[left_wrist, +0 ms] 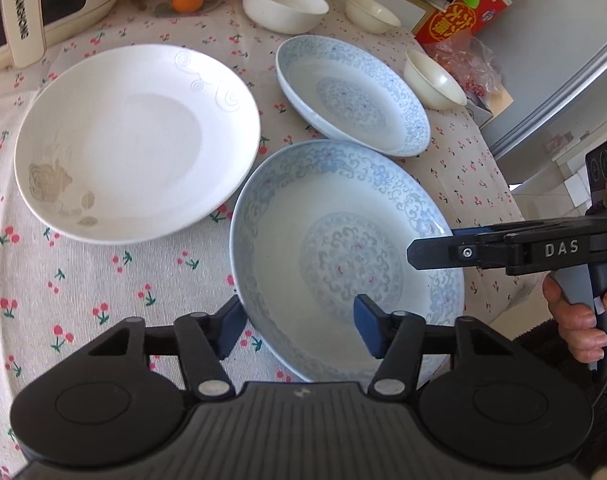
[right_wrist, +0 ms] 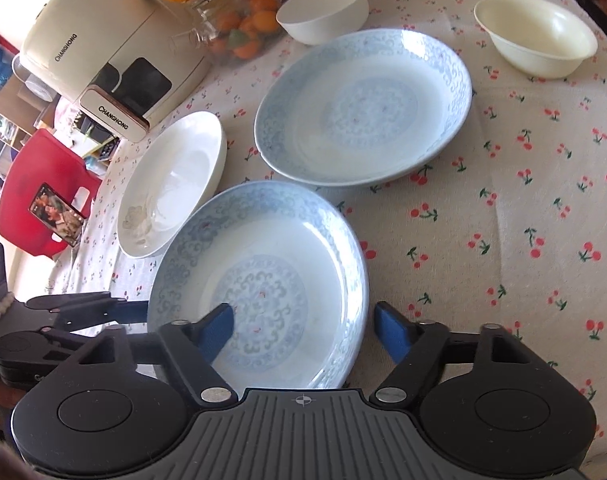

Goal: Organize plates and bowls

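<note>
While each hand-held gripper straddles the near blue-patterned plate's [left_wrist: 343, 264] rim, left [left_wrist: 299, 326] and right [right_wrist: 303, 330] stand half-open, pads not pressing. Beyond on the counter [left_wrist: 103, 280] lie a second blue plate [left_wrist: 351, 96], a white plate [left_wrist: 135, 140] and bowls [left_wrist: 283, 4].

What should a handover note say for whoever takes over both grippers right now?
Left gripper: jaws astride the left rim of the near blue-patterned plate, pads not clearly pressing.
Right gripper: astride the same plate's right rim, not yet clamped.
Things: second blue-patterned plate behind it, white plate to the left, three bowls at the far edge: white bowl, two cream bowls.
Done: nothing stacked; every piece lies separately on the cloth.
Left: probably grip and lift the near plate, stack plates, then nest bowls.
</note>
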`<state>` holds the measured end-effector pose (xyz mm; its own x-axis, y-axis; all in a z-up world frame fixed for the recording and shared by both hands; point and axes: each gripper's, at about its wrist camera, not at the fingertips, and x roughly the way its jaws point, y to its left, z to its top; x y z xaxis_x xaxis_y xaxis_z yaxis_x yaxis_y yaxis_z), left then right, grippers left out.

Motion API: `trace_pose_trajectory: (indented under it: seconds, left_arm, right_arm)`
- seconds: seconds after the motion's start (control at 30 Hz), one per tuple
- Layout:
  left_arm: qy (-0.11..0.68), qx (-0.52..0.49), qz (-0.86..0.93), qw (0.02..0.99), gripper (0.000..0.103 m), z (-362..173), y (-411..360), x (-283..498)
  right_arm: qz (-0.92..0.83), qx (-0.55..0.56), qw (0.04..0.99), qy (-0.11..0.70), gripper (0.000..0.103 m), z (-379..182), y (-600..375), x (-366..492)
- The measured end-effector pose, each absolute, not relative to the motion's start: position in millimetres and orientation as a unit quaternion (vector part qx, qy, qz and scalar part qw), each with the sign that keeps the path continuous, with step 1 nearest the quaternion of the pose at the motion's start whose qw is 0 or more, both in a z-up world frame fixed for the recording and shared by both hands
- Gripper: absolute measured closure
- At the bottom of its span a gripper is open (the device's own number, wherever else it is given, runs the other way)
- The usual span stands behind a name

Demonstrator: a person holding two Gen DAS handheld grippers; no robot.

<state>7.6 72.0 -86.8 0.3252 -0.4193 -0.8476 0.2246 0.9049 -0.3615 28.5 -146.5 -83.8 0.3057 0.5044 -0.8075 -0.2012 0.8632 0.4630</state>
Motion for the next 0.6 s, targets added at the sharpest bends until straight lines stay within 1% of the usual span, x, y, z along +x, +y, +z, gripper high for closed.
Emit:
trace_pose_trajectory:
  seconds: [0.03,0.1,0.13,0.2,0.23,0.27,0.3,0.33,0.6]
  left_arm:
    - [0.547,-0.091,-0.197,0.808,0.053,-86.8,72.0,7.2]
    - [0.548,-0.088,-0.193,0.809,0.059,-86.7,72.2,6.8]
    - [0.548,-0.085,-0.190,0.810,0.061,-86.5,71.9,6.8]
    - [0.547,-0.074,-0.180,0.814,0.072,-85.9,71.7,6.1]
    - [0.546,-0.067,-0.177,0.816,0.075,-85.9,71.6,5.9]
    - [0.544,-0.060,-0.173,0.819,0.080,-85.7,71.2,4.9]
    - [0.542,-0.053,-0.171,0.821,0.085,-85.5,70.8,4.0]
    - [0.541,-0.047,-0.171,0.822,0.086,-84.8,71.0,3.5]
    - [0.522,-0.032,-0.192,0.831,0.086,-70.2,73.4,-6.4]
  right_arm:
    - [0.222,0.139,0.794,0.548,0.038,-84.8,-146.1,28.4]
    - [0.213,0.122,0.802,0.545,0.052,-84.7,-144.5,27.3]
    - [0.210,0.114,0.805,0.543,0.055,-84.9,-144.0,26.7]
    - [0.205,0.109,0.808,0.542,0.064,-85.4,-145.3,25.9]
    - [0.202,0.105,0.810,0.541,0.067,-85.4,-146.1,25.5]
    - [0.199,0.102,0.811,0.540,0.071,-85.3,-146.6,24.9]
    - [0.197,0.100,0.812,0.540,0.073,-85.4,-147.3,24.7]
    - [0.197,0.098,0.813,0.540,0.074,-85.3,-148.4,24.1]
    - [0.199,0.094,0.821,0.527,0.075,-73.0,-155.3,19.3]
